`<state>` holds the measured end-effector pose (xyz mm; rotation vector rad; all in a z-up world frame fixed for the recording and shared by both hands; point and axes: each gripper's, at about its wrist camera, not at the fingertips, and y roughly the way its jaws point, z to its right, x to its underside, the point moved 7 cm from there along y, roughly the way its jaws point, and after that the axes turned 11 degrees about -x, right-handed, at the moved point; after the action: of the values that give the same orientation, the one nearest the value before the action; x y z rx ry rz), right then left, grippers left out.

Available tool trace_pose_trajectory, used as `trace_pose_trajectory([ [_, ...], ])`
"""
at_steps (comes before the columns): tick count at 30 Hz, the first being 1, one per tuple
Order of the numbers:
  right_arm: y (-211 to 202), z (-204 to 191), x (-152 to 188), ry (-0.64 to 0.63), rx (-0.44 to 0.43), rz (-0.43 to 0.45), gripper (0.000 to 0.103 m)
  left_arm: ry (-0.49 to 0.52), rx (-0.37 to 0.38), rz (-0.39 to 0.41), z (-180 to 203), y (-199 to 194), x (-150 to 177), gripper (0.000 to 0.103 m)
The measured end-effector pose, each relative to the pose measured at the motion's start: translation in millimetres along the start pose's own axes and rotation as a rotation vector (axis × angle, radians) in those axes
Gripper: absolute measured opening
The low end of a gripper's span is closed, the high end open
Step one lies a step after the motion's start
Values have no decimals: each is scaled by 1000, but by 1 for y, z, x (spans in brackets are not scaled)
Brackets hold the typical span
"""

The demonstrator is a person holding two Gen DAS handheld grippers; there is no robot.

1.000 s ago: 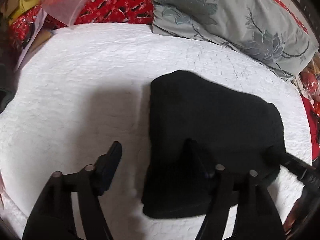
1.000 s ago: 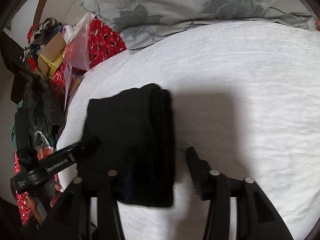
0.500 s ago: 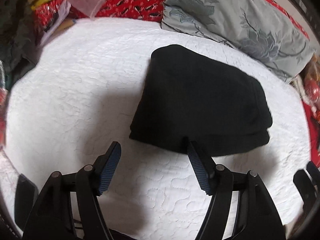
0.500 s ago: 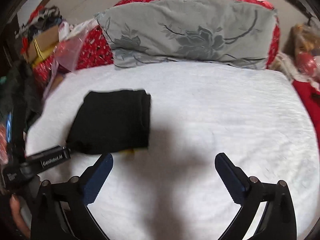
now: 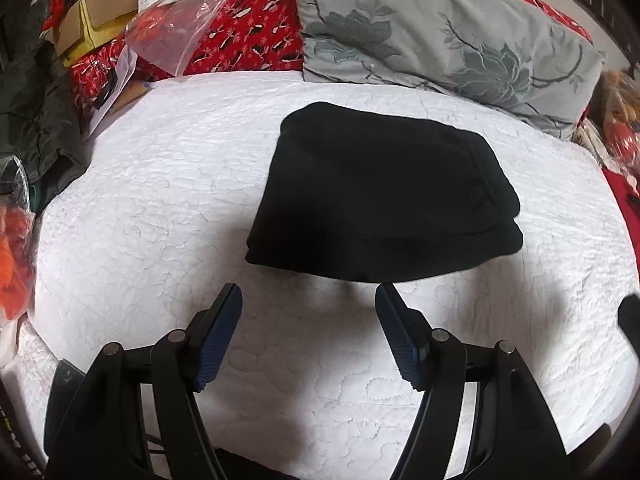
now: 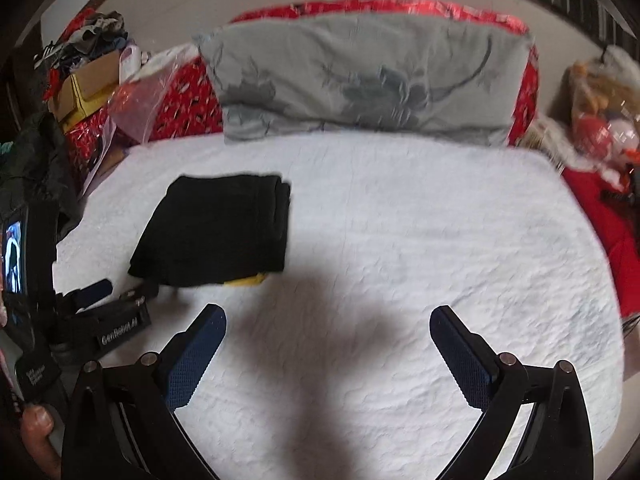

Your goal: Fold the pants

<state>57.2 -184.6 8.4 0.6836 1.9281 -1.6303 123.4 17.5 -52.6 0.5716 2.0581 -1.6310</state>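
Note:
The black pants (image 5: 380, 192) lie folded into a compact rectangle on the white quilted bed (image 5: 160, 200). In the right wrist view the pants (image 6: 216, 224) sit at the left, with a bit of yellow showing at their near edge. My left gripper (image 5: 308, 300) is open and empty, just in front of the pants' near edge. It also shows in the right wrist view (image 6: 108, 296), by the pants' near left corner. My right gripper (image 6: 328, 320) is open and empty, held back over bare quilt to the right of the pants.
A grey floral pillow (image 6: 368, 80) lies along the head of the bed against a red patterned cover (image 5: 248, 40). Boxes, a plastic bag (image 5: 176, 28) and dark clothing pile up at the left. Red bedding and bagged items (image 6: 600, 120) are at the right.
Both grippers have let go of the pants and pulled back toward me. The right one lifted and swung right, opening wider. The pants stay folded on the bed.

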Motion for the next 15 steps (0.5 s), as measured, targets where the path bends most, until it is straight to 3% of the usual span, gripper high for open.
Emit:
trace_pose_trajectory([
  [3,-7,2,-5,-23,38,40,103,-3,12,2,3,-3,1,69],
  [15,-11,21,1,23,64,44,103,20,-28,44,12,-21,1,69],
])
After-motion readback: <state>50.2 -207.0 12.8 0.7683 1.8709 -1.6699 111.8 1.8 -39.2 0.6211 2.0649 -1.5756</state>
